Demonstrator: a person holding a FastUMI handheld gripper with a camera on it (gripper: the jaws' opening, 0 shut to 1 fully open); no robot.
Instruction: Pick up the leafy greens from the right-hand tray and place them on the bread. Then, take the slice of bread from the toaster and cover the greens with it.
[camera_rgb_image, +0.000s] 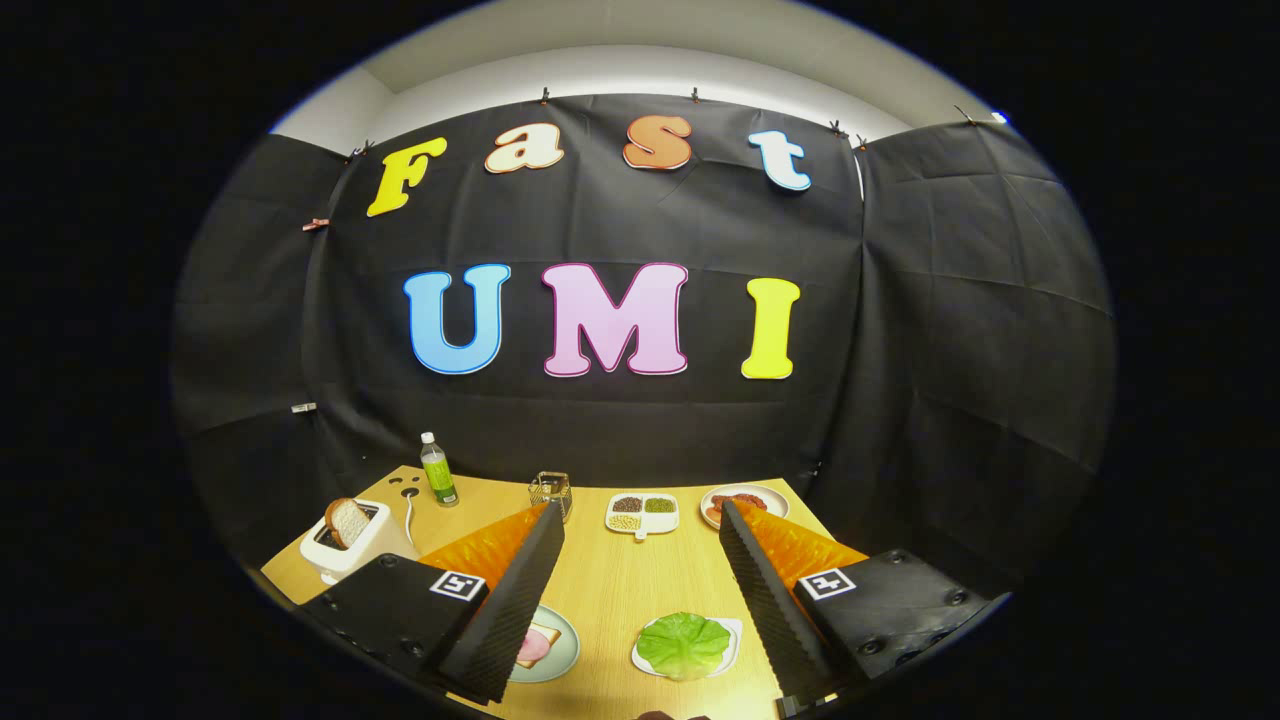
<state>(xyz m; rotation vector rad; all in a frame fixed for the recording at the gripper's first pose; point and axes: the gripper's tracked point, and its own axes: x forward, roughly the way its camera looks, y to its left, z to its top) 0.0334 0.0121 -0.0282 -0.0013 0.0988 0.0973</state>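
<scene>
Tongs (640, 520) released, fingers spread wide above the wooden surface (610, 590), grasping nothing. Leafy greens (684, 645) lie on a white tray between the fingers, toward 5 o'clock. Toaster (345, 545) with upright bread slice (348, 520) stands at 10 o'clock.

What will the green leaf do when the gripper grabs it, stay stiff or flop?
The leaf looks thin and crinkled, so it will probably droop at the edges. It lies flat on its tray, so it seems light and may slide before the pinch bites. The gripper is open, fingers either side above it.
</scene>
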